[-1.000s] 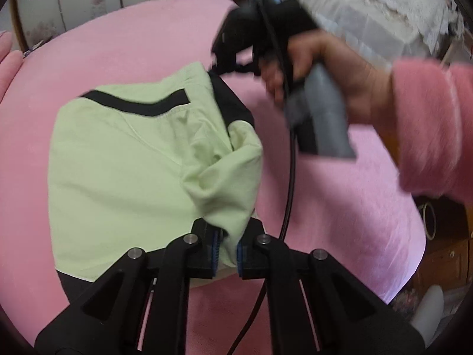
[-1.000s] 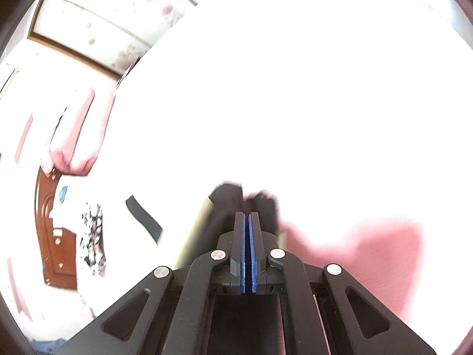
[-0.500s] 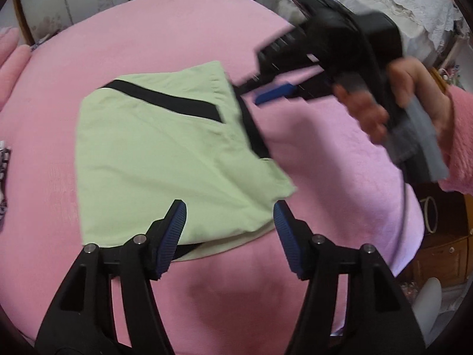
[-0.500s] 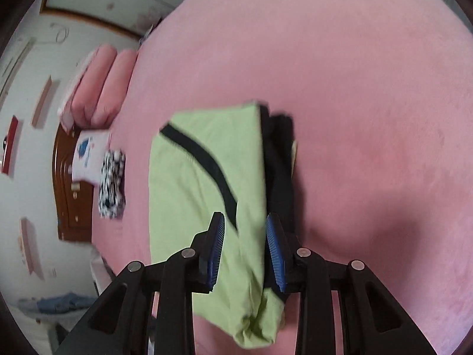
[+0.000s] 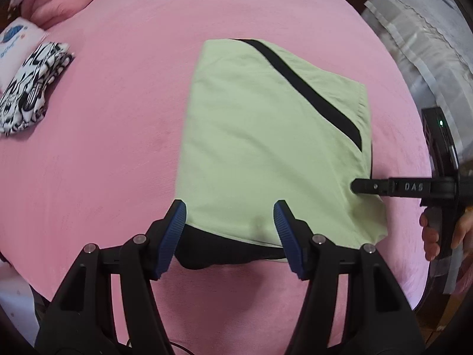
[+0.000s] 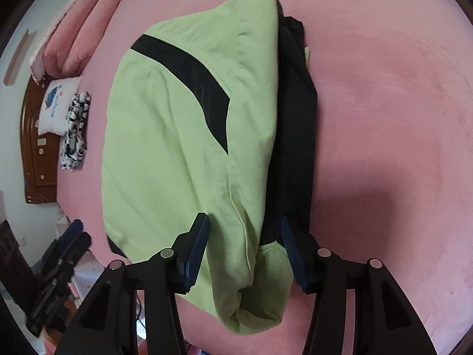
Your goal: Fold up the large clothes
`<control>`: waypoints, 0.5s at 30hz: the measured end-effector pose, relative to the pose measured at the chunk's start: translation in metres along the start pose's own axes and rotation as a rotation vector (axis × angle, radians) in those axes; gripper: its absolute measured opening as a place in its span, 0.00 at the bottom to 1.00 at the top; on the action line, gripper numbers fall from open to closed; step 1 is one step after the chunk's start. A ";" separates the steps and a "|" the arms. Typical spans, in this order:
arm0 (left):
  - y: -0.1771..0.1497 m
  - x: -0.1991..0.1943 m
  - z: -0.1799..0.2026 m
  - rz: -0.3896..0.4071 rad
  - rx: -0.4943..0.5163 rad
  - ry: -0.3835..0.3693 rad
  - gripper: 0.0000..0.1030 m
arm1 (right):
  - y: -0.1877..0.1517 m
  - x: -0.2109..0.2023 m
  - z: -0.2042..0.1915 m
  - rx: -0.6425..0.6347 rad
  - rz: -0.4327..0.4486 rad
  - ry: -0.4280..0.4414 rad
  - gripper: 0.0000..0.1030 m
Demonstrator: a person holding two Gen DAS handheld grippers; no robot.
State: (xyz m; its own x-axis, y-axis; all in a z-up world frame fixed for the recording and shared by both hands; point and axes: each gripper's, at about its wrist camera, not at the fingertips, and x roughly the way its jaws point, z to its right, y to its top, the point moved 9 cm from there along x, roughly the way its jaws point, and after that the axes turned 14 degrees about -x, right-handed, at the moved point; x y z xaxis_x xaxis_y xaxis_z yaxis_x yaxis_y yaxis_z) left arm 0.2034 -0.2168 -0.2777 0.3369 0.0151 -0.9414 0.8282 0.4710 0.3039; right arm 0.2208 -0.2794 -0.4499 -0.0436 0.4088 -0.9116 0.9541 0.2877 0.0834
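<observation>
A: Bed [image 5: 118, 118], pink cover; green-and-black garment [image 5: 266, 136] is lying folded mid-bed. A patterned cloth [image 5: 29, 82] is sitting well apart.

B: Grippers?

A: Left gripper [image 5: 229, 236] is gaping at the near edge, holding nothing. Right gripper [image 6: 245, 248] is spread too, straddling the bunched corner, not pinching.

B: Tip?

A: Judging it nearly done: the right one should be taking all layers, black underside included, before tucking that corner flat.

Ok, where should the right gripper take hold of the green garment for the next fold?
Probably the bunched corner of the green garment nearest the right gripper, coming from that near edge. The layers hang loose there between its open jaws, while the rest lies flat on the pink bed, harder to pinch.
</observation>
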 end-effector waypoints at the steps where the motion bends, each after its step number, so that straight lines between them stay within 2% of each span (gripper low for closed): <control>1: 0.004 -0.001 -0.007 0.002 -0.006 0.007 0.56 | 0.003 0.002 0.002 -0.019 0.000 -0.032 0.44; 2: 0.007 0.001 -0.010 0.006 -0.008 0.019 0.56 | 0.008 -0.003 0.003 -0.040 0.007 -0.051 0.31; 3: 0.009 0.003 -0.014 0.006 -0.010 0.032 0.56 | 0.010 -0.006 -0.003 -0.056 0.018 -0.030 0.16; 6: 0.008 0.009 -0.019 -0.020 -0.016 0.047 0.56 | 0.016 -0.013 -0.012 -0.058 0.081 -0.033 0.05; 9: 0.005 0.011 -0.027 -0.059 -0.015 0.041 0.56 | 0.010 -0.030 -0.011 -0.074 0.139 -0.072 0.03; 11: -0.002 0.014 -0.029 -0.080 -0.006 0.036 0.56 | 0.001 -0.041 -0.001 -0.041 0.164 -0.093 0.02; 15: -0.003 0.021 -0.027 -0.103 0.013 0.035 0.56 | -0.018 -0.044 0.018 0.041 0.146 -0.123 0.02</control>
State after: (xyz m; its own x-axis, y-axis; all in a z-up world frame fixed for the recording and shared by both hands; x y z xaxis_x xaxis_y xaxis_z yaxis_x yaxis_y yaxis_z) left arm 0.1958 -0.1941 -0.3024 0.2334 -0.0018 -0.9724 0.8637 0.4598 0.2065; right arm 0.2108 -0.3180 -0.4181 0.1305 0.3337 -0.9336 0.9589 0.1969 0.2044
